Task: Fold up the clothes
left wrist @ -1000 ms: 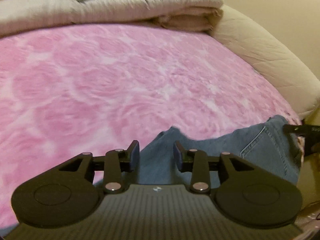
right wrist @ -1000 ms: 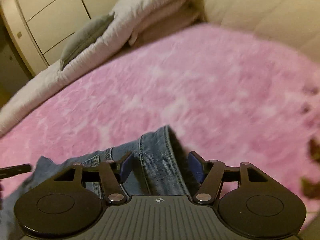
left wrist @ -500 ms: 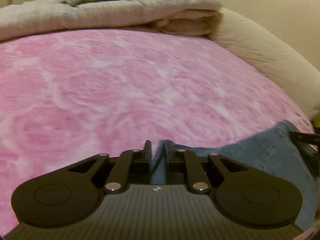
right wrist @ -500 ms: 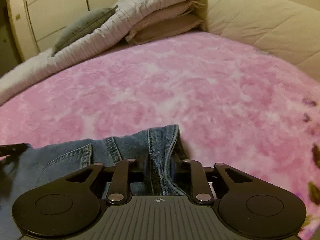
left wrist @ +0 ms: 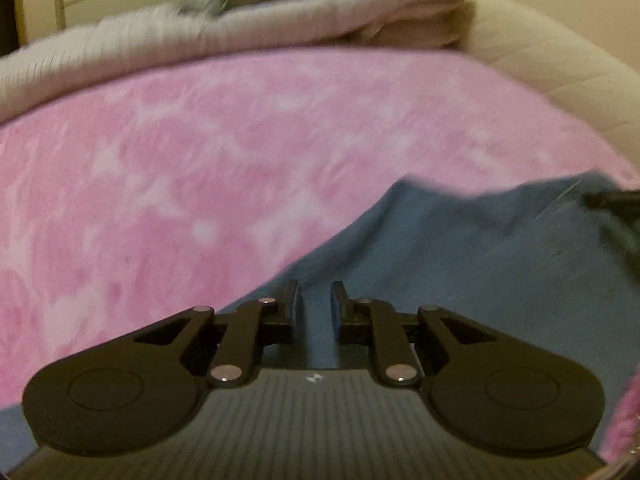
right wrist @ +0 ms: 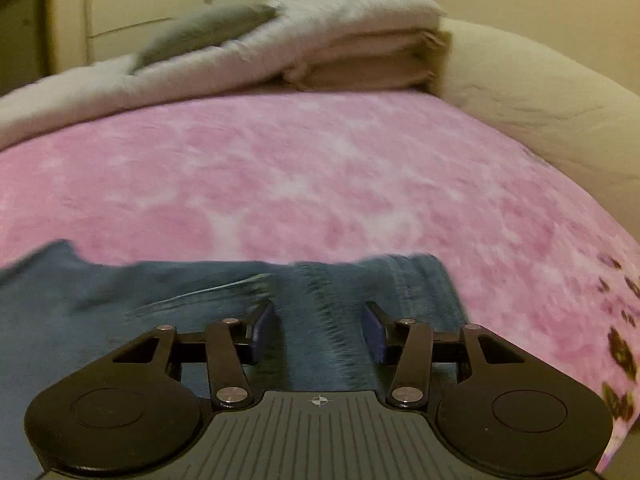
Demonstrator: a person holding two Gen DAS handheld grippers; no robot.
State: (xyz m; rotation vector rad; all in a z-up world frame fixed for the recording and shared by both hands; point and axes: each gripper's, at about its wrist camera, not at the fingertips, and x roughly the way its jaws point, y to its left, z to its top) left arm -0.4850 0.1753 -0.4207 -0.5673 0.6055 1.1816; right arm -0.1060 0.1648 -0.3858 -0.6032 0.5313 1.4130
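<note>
A pair of blue jeans [left wrist: 480, 264] lies on the pink fleece blanket [left wrist: 200, 168]. My left gripper [left wrist: 315, 300] stands over the jeans' near edge with its jaws a small gap apart and denim between them. In the right wrist view the jeans [right wrist: 120, 312] spread to the left, and the waistband end [right wrist: 400, 280] lies ahead. My right gripper [right wrist: 320, 320] is open, its jaws wide apart with denim lying between them. The right gripper's fingers [left wrist: 612, 200] show at the right edge of the left wrist view. Both views are blurred by motion.
Folded cream and white bedding [right wrist: 352, 40] with a grey pillow [right wrist: 204, 28] is stacked at the far end of the bed. A beige quilt [right wrist: 540, 92] runs along the right side. Cupboard doors [right wrist: 132, 0] stand behind.
Both grippers shut on the jeans half a second ago. Now the right jaws stand wide apart and the left jaws have parted slightly. More denim lies in front of both grippers.
</note>
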